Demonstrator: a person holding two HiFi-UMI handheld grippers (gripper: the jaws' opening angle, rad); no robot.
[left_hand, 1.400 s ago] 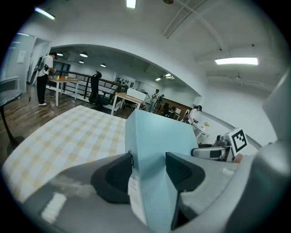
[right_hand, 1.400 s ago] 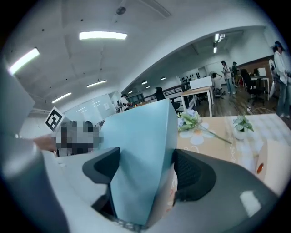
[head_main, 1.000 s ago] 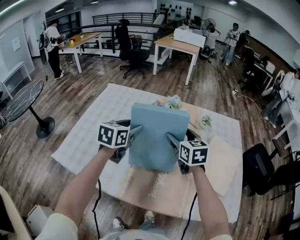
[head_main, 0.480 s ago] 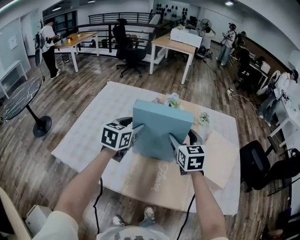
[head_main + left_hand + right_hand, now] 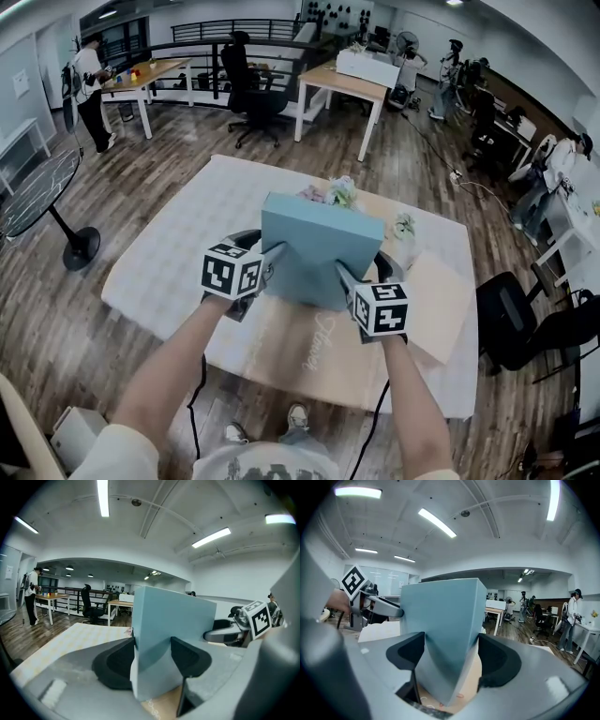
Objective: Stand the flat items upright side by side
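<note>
Pale blue box (image 5: pixel 321 246) tilted above table (image 5: pixel 159 272), left gripper (image 5: pixel 274 258) and right gripper (image 5: pixel 343 276) — both clamped on it

cursive script (image 5: pixel 323 342) on the tan board (image 5: pixel 281 370) cannot be read.

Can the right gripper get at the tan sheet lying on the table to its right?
Probably not yet: the right gripper is clamped on the blue box. Otherwise the way to the tan sheet looks free.

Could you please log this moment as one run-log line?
left gripper: shut on blue box | right gripper: shut on blue box | blue box: tilted, held above tan board | upright placement: not yet done
</note>
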